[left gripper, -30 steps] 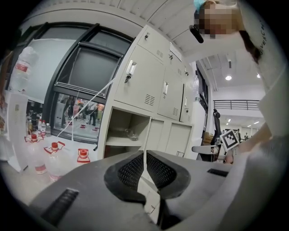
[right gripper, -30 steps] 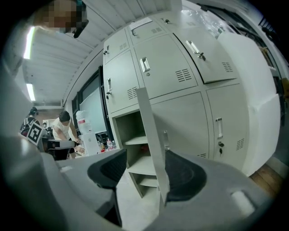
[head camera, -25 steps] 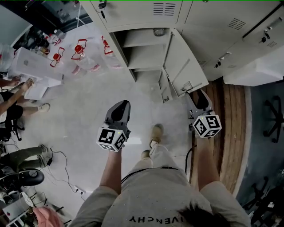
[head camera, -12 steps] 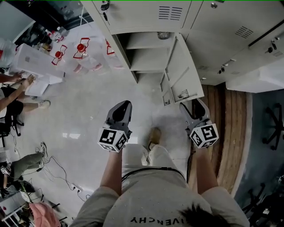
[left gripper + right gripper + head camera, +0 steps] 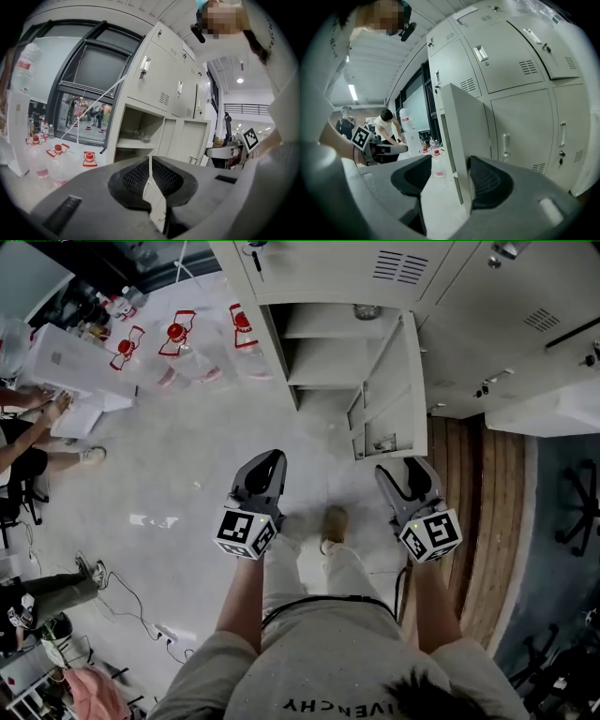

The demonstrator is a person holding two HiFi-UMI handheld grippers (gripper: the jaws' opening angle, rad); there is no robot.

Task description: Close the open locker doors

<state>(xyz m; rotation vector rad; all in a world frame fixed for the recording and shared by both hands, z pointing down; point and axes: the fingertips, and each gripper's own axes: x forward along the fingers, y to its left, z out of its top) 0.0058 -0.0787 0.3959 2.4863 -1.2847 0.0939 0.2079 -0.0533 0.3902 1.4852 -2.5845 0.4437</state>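
A grey locker bank fills the top of the head view. One compartment (image 5: 323, 338) stands open, with shelves and a small object on the upper shelf. Its door (image 5: 389, 395) juts out toward me. My right gripper (image 5: 408, 474) is open just below the door's lower corner. In the right gripper view the door's edge (image 5: 461, 126) lines up with the gap of the right gripper (image 5: 452, 178), and contact cannot be told. My left gripper (image 5: 267, 465) is shut and empty over the floor, left of the door. The left gripper (image 5: 150, 161) faces the open compartment (image 5: 136, 131).
Large water bottles with red caps (image 5: 173, 343) stand on the floor left of the lockers. People sit by a white box (image 5: 66, 371) at far left. A wooden floor strip (image 5: 478, 512) and an office chair (image 5: 577, 493) lie to the right. My foot (image 5: 333, 521) is between the grippers.
The view has shifted so that the lockers sit further right and the door looks more edge-on. The right gripper sits slightly lower, just below the door's corner. The left gripper has hardly moved.
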